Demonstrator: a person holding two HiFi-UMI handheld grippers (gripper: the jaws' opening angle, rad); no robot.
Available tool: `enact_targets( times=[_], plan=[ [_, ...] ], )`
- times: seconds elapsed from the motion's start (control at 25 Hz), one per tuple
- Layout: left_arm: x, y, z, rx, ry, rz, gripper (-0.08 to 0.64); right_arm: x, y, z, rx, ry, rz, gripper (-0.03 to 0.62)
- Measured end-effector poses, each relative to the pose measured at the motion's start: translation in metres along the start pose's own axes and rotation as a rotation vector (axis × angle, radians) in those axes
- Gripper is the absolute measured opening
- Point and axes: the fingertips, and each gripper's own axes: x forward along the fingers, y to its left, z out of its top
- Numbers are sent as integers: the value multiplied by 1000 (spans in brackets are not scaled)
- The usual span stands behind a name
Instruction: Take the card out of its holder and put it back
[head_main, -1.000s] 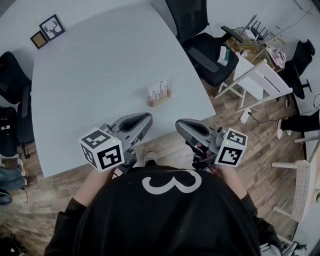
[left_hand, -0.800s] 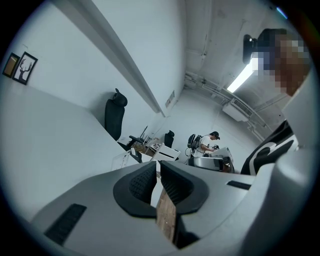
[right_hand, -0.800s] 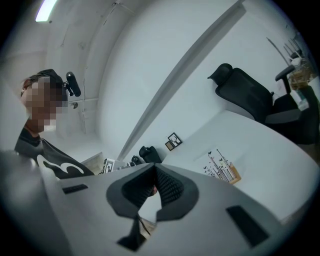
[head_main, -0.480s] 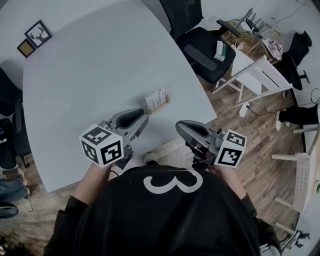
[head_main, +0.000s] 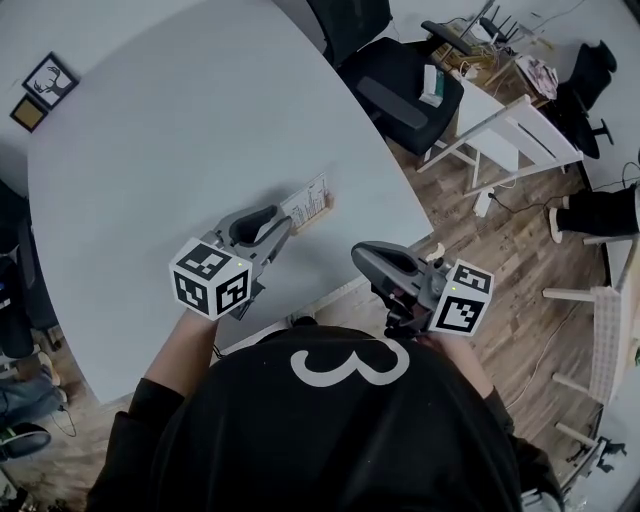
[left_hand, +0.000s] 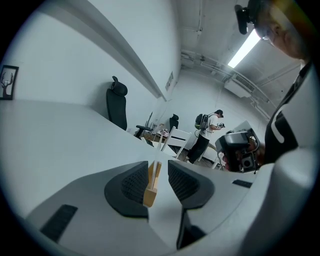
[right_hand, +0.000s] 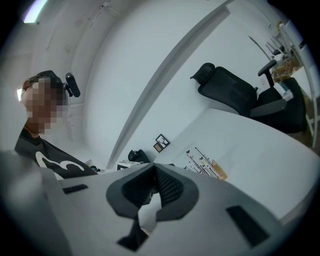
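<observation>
Head view: just-opened jaws astride holder

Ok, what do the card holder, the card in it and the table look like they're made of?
The card holder looks like unfinished light wood: tan, matte, a slotted block. The card seems thin paper or cardstock: white, dark print, standing upright. The table has a smooth, matte, pale grey top, possibly laminate; the look leaves it open.

Two grippers, one card, one holder, two framed pictures.
</observation>
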Motion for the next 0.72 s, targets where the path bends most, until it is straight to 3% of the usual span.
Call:
enact_targets(
  times=[0.52,0.72],
  plan=[
    [28,4,-10,13,5,-90,115,-4,-16,-5,35,-15,-51,9],
    [34,6,-16,31,30,-78,70,-7,-19,-6,39,-17,-64,9]
  ],
)
